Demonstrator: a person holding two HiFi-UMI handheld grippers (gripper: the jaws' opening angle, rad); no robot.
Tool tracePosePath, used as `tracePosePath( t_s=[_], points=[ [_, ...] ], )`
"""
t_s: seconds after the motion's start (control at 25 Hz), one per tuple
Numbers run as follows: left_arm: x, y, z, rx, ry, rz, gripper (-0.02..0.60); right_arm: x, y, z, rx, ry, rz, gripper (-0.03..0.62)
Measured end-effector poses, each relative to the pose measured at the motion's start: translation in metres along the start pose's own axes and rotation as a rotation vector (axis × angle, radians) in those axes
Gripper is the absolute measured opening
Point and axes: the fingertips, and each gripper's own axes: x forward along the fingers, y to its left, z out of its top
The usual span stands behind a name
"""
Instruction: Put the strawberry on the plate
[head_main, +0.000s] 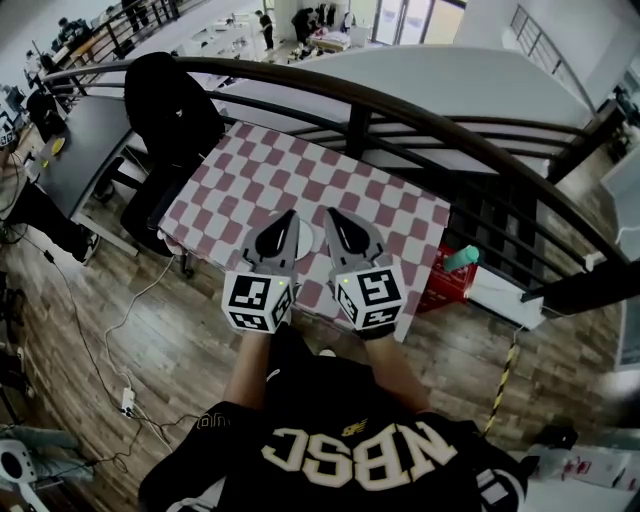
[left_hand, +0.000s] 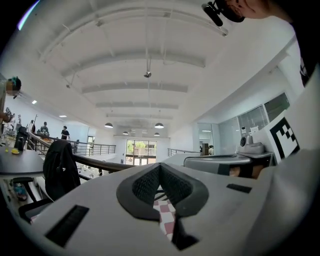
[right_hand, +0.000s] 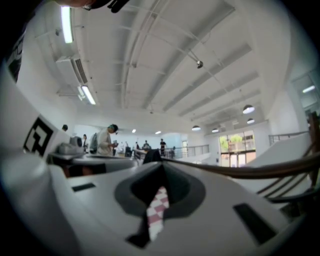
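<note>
- Head view: only readable writing is "NBSC" in big pale letters on the person's black shirt (head_main: 360, 455), bottom of frame. The cubes on the grippers carry square black-and-white markers, no words.
- Strawberry doesn't show in any view, so I can't tell where it lies or which way it points.
- Just a white sliver of the plate (head_main: 306, 240) peeks out between the two grippers, mid-frame, on the red-and-white checkered tablecloth (head_main: 390, 200).
- Left gripper (head_main: 291, 215): in the left gripper view, jaws clenched together, nothing in them, cloth below.
- Right gripper (head_main: 330, 213): same in the right gripper view, clamped closed and empty.
</note>
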Motion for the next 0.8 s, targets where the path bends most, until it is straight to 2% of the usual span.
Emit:
tracePosePath(
  t_s=[0.24,0.8],
  points=[
    [0.001,-0.016,0.001,0.028,-0.007,0.006,0.012,-0.01,0.005,0.006,-0.014,-0.024,0.017,0.017],
    [0.01,-0.026,-0.015,0.041,0.012,-0.009,0.012,-0.015,-0.019,-0.003,0.002,-0.014,-0.022,0.017]
  ],
)
